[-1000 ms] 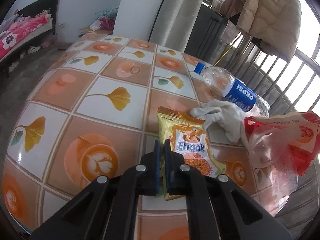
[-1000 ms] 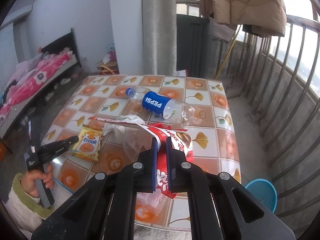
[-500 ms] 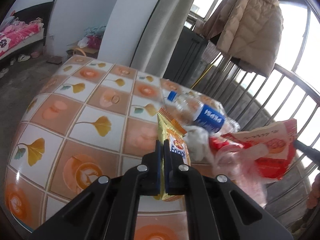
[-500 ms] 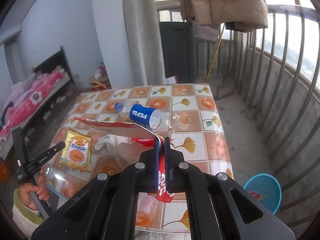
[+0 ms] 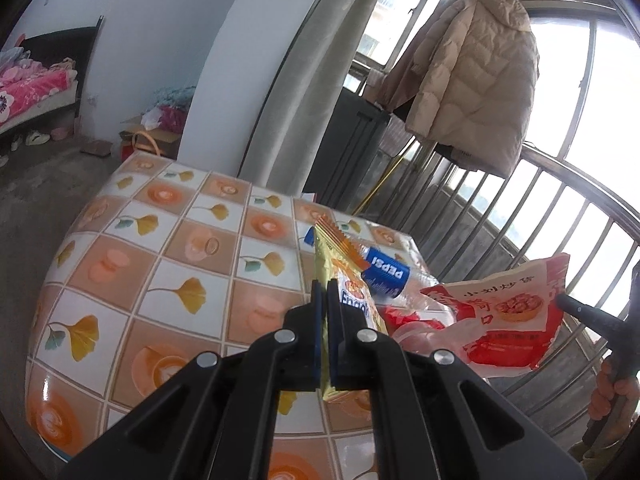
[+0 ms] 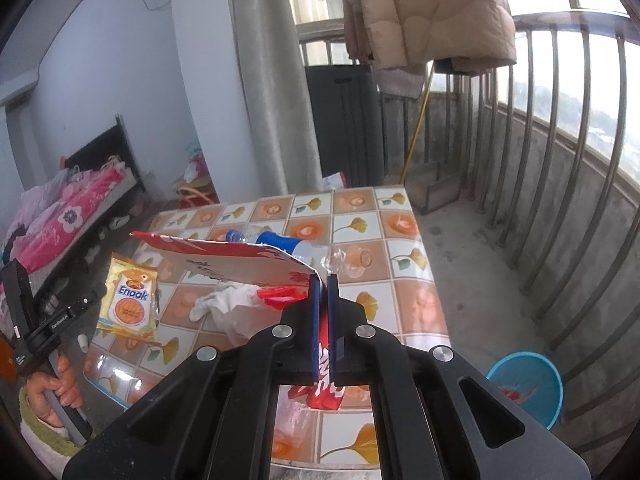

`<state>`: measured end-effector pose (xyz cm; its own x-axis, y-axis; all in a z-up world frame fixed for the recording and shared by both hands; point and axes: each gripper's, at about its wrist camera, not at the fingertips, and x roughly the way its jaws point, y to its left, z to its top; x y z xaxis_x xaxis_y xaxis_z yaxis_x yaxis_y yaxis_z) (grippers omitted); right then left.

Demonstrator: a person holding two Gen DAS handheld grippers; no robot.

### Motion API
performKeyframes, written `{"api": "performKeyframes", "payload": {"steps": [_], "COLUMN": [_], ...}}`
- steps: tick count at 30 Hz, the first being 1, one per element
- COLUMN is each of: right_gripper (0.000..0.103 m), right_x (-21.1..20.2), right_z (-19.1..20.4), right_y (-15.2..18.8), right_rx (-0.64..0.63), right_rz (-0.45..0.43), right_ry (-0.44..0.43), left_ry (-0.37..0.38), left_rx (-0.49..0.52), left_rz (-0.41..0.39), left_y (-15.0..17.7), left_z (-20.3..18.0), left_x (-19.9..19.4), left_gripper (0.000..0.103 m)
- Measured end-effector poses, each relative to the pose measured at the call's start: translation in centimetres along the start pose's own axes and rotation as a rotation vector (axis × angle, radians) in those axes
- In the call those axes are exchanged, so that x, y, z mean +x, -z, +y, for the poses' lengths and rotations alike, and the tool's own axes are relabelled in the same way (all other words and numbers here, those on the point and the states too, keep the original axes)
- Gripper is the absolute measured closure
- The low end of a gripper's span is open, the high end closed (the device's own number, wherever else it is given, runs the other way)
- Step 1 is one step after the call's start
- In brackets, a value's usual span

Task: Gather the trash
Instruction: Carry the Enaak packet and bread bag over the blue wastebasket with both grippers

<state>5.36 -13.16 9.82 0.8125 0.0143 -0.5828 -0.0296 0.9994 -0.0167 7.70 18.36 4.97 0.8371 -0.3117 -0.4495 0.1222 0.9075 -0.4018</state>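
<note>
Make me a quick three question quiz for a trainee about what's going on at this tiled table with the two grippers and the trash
1. True or false: the left gripper is shut on the yellow Enaak packet.
2. What does the right gripper hold?
A. the Pepsi bottle
B. the red snack bag
C. the white cloth
3. Fill in: the Pepsi bottle lies on the ____.

Key: 1 true; 2 B; 3 table.
</note>
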Motion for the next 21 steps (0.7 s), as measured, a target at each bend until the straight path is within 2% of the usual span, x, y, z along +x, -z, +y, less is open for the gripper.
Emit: {"api": "performKeyframes", "payload": {"steps": [12,18,21], "right_gripper": [0.102,0.102,0.103], "right_x": [-3.6,-5.8,-7.2], "right_z": [-2.5,-4.3,-5.7], "right_y": [0.4,0.7,1.0], "right_rx": [0.048,0.074,0.099], "right_rz": [-0.072,-0.117,-0.14], "right_ry": [0.04,0.081,0.11], "left_ry": [0.064,0.131,0.188], "left_rx": [0.062,0.106,0.134], "left_rz": [-0.062,-0.089,-0.091], "left_y": [-1.7,-2.7,-3.0], "left_z": [-3.5,-6.6,-9.1], "left_x": [-2.3,-2.8,-2.8], "left_gripper": [0.101,0.101,0.101]}}
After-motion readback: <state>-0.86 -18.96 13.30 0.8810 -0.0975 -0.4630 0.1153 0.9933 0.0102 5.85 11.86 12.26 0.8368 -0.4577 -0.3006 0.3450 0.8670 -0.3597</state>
